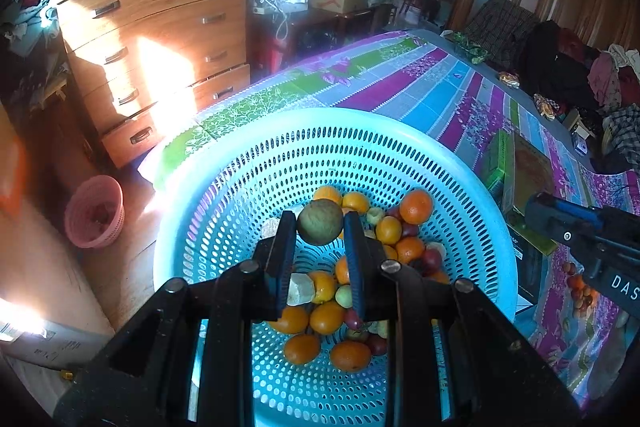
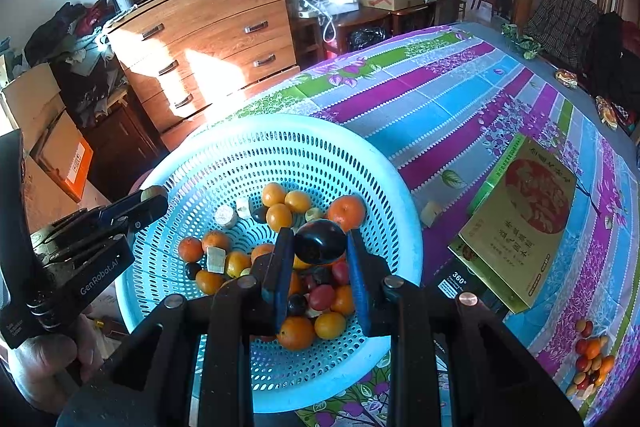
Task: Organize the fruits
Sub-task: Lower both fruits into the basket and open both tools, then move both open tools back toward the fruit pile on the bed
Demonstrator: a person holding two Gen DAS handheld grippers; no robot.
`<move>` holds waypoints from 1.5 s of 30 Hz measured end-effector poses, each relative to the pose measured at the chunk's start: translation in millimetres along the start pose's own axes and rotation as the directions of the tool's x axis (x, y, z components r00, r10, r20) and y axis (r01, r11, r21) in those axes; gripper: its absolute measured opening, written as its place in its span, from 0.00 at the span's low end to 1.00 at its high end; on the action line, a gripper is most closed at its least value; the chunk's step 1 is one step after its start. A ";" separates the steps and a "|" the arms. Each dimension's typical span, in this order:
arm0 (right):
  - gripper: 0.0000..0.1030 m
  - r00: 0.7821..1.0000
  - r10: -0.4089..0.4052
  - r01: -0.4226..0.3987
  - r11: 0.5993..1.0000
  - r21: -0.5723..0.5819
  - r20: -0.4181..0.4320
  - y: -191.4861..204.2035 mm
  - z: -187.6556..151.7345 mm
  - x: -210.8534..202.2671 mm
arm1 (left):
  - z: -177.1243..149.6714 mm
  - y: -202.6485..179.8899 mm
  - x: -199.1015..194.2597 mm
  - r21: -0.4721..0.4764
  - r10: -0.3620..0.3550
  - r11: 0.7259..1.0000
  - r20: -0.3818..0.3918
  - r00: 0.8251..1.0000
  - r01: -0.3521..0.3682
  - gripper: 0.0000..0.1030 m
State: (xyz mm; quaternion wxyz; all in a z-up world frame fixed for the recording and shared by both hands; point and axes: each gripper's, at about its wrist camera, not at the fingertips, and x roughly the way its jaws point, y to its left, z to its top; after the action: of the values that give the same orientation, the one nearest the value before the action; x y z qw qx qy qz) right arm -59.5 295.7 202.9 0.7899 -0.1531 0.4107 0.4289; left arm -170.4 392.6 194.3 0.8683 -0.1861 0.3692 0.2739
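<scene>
A light blue perforated basket (image 1: pixel 240 163) (image 2: pixel 404 195) on the striped tablecloth holds several oranges, small red and dark fruits and pale chunks. My left gripper (image 1: pixel 320 223) is shut on a round olive-green fruit (image 1: pixel 320 221), held above the basket's contents. My right gripper (image 2: pixel 318 241) is shut on a dark purple plum (image 2: pixel 320 241), also above the basket. In the right wrist view the left gripper (image 2: pixel 154 201) shows at the basket's left rim with a hand (image 2: pixel 44 359) below it. The right gripper's body (image 1: pixel 580 227) appears at the right of the left wrist view.
A green and gold box (image 2: pixel 520 219) (image 1: pixel 520 171) lies on the cloth right of the basket. A small pile of fruits (image 2: pixel 590 359) sits near the table's right front. A wooden chest of drawers (image 1: pixel 160 39) and a pink waste basket (image 1: pixel 94 211) stand left of the table.
</scene>
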 end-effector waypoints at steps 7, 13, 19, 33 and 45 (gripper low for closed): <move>0.30 1.000 -0.005 0.005 1.000 -0.010 -0.013 2.0 -1.0 5.4 | -2.1 -0.3 6.7 0.003 0.011 1.000 -0.033 0.999 -0.010 0.26; 0.54 1.000 -0.023 0.023 1.000 -0.010 0.013 2.3 -0.9 1.8 | -1.9 1.8 4.6 -0.001 0.033 0.999 -0.026 0.999 -0.033 0.55; 0.63 0.999 -0.024 0.024 1.000 0.002 0.032 -0.3 -1.8 -3.2 | -1.8 3.3 1.8 -0.006 0.066 0.998 -0.014 0.998 -0.066 0.69; 0.64 0.986 -0.071 0.066 0.997 0.040 0.149 -26.9 -50.0 -65.6 | 3.7 -44.8 -40.2 0.056 0.077 0.995 0.136 0.988 -0.085 0.90; 0.64 0.957 -0.252 0.220 0.953 0.207 0.143 -113.7 -163.9 -146.2 | -21.1 -162.4 -90.9 0.214 -0.013 0.976 0.263 0.965 -0.045 1.00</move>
State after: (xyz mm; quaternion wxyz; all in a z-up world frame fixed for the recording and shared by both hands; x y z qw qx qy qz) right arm -96.1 51.1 203.4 0.8782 -0.0887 0.3604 0.3015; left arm -134.7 224.0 267.6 0.9225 -0.0489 0.2803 0.2610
